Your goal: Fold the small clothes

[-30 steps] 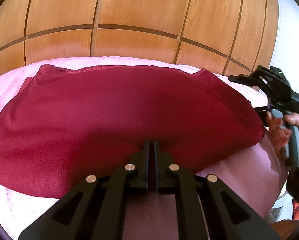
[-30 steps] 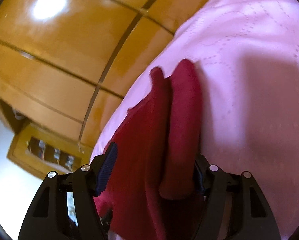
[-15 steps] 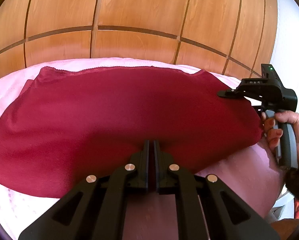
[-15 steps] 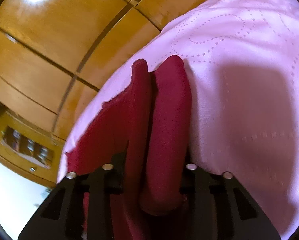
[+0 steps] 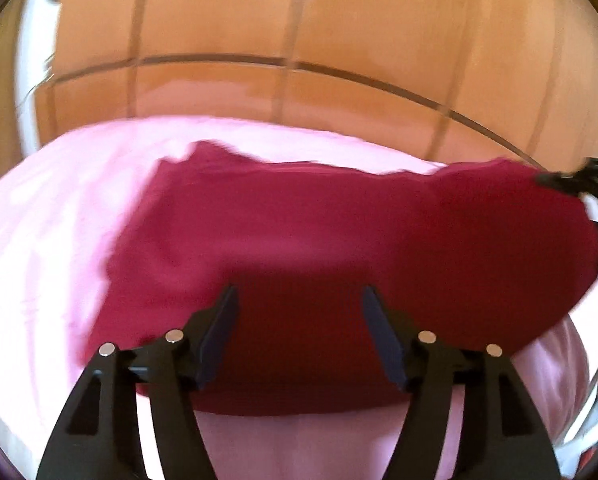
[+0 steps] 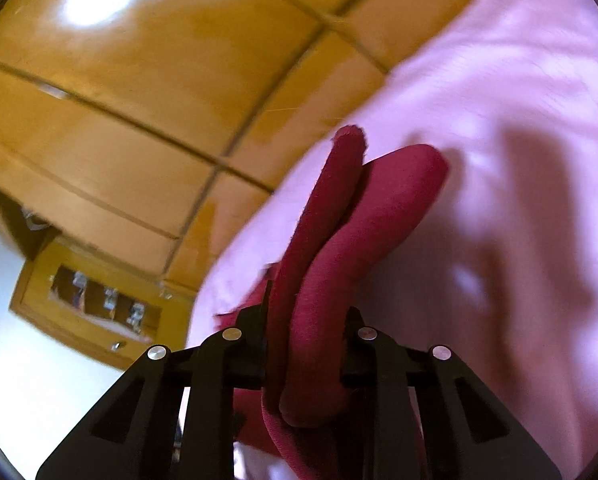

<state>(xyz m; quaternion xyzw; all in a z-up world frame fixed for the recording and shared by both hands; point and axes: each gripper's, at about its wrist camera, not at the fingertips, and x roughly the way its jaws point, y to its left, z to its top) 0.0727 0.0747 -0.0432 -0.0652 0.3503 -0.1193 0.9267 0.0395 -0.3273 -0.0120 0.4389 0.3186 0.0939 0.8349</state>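
- Now, in the left wrist view, the left gripper (image 5: 297, 300) is hovering with fingers released over the red garment (image 5: 339, 240), which is lying across the pink bed cover (image 5: 59, 220) near its front edge.
- Meanwhile, in the right wrist view, the right gripper (image 6: 305, 316) is clenching a folded bunch of that garment (image 6: 339, 248); it seems a fold is in progress, and next the left one probably needs a new hold.

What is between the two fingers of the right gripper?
In the right wrist view, a folded bunch of the red garment fills the gap of the right gripper.
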